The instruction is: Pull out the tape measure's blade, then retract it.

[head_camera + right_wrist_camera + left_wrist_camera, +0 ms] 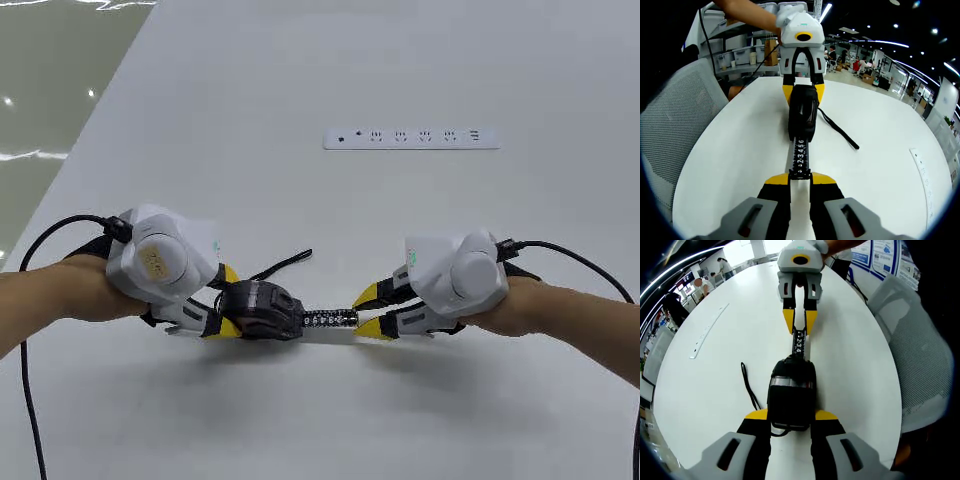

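Saw black tape measure case (262, 310) lying on white table (300, 80), close in front of the person, clamped across its sides by left gripper (791, 415). Noted short run of blade (800, 155) out of the case mouth, numerals up to about 6 readable. Found right gripper (800, 179) pinched tight on the blade's free end. Read blade's long axis as a straight line from one gripper to the other, case at the left end, tip at the right, jaws facing each other. Judged blade mostly in; could not tell early pull from late retract. Either way, called for right gripper travelling along that same line with left anchoring the case. Spotted black wrist strap (285, 265) trailing behind the case, power strip (410, 138) well apart at far side.
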### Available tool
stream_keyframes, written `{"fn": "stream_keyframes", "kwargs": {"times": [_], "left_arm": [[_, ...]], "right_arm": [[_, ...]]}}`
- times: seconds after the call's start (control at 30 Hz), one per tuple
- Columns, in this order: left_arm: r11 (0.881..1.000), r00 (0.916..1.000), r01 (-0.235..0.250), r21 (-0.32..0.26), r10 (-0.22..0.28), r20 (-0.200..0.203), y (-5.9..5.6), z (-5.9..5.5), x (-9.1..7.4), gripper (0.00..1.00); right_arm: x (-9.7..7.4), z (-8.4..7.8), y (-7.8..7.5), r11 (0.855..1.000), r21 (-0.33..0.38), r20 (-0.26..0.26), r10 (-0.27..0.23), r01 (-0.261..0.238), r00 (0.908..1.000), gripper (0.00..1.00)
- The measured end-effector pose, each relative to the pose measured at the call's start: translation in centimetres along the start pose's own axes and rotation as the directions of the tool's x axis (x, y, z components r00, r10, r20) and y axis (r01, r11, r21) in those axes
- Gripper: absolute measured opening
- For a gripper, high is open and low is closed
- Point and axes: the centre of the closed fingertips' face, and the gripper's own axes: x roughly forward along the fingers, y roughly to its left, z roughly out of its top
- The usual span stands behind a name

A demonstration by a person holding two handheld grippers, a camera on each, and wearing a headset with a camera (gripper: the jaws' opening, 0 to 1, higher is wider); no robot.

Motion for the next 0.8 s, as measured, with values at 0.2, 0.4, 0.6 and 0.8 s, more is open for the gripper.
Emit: {"fn": "stream_keyframes", "kwargs": {"times": [0.2,0.4,0.6,0.8], "left_arm": [[1.000,1.0000,0.001,0.000,-0.001,0.000,-0.12,0.16,-0.04,0.25],[1.000,1.0000,0.001,0.001,-0.001,-0.002,-0.15,0.22,-0.07,0.25],[1.000,1.0000,0.003,0.002,-0.003,-0.004,-0.18,0.31,-0.06,0.25],[1.000,1.0000,0.005,0.002,-0.005,-0.001,-0.12,0.26,0.04,0.25]], "right_arm": [[-0.25,-0.04,0.13,1.000,0.000,0.000,-0.001,0.001,1.0000,0.12],[-0.45,-0.15,0.16,1.000,0.001,-0.002,-0.002,0.002,1.0000,0.12],[-0.67,-0.37,0.27,1.000,0.002,-0.004,-0.003,0.003,1.0000,0.12],[-0.83,-0.65,0.35,1.000,0.001,-0.009,-0.003,0.003,1.0000,0.12]]}}
